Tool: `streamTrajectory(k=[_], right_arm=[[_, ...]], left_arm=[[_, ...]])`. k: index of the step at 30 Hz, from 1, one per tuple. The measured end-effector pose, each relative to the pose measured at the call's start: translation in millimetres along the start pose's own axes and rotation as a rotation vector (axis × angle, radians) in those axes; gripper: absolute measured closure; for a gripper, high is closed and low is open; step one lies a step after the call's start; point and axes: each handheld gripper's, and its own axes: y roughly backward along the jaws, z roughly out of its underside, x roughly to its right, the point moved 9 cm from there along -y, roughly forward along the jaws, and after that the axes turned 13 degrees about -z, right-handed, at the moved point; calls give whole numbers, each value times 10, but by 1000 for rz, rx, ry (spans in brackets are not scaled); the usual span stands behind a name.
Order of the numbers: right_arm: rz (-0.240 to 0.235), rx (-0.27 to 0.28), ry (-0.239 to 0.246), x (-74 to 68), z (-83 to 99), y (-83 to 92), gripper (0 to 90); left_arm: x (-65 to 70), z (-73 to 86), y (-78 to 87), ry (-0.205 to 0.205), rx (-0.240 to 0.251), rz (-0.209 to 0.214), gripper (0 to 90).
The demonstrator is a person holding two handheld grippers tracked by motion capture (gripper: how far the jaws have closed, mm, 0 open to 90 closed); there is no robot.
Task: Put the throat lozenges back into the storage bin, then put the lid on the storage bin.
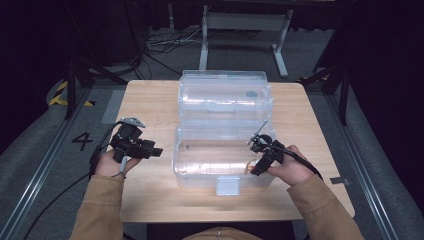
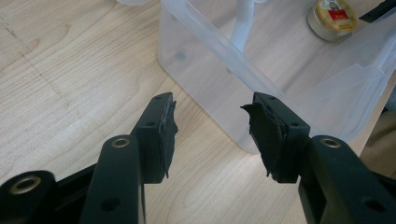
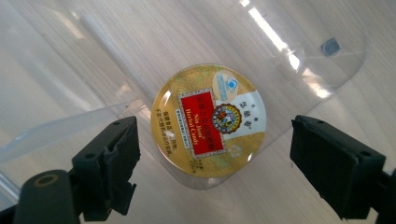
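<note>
A clear plastic box (image 1: 200, 150) stands mid-table with its hinged lid (image 1: 225, 97) thrown back. Inside it, at the right end, a round gold candy tin (image 3: 208, 120) with a red label lies flat on the floor of the box. My right gripper (image 3: 215, 135) hangs over that tin with its jaws wide on either side, not touching it; from above, the right gripper (image 1: 256, 165) reaches into the box's right end. The left gripper (image 2: 212, 126) is open and empty, over bare wood just left of the box (image 2: 280, 79). The tin (image 2: 332, 17) shows beyond the box wall.
The wooden table (image 1: 150, 100) has bare room on the left and behind the lid. A small latch tab (image 1: 227, 186) sticks out at the box's front. Cables trail from both grippers, and a metal frame (image 1: 245, 22) stands on the floor beyond the table.
</note>
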Motion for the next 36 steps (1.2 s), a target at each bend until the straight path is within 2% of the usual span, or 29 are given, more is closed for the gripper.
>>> streamTrajectory(k=[13,14,20,26,29,31,36], right_arm=[[-5,14,0,-13,13,27,213],[-10,27,13,-7,10,38,218],[-42,97,0,-48,-5,144,266],[-56,144,20,-78,-13,242,274],[-69,185,34,-90,-20,319,230],[-89,211,34,-102,-21,371,204],[-99,244,48,-128,-26,483,198]], left_arm=[[26,-12,-14,-9,3,2,496],[29,-14,-13,-10,3,2,494],[74,-19,-16,-39,-3,17,508],[85,-43,-16,-37,3,12,468],[97,-51,-12,-33,0,16,442],[115,-64,3,-47,8,18,441],[168,-89,18,-64,17,17,442]])
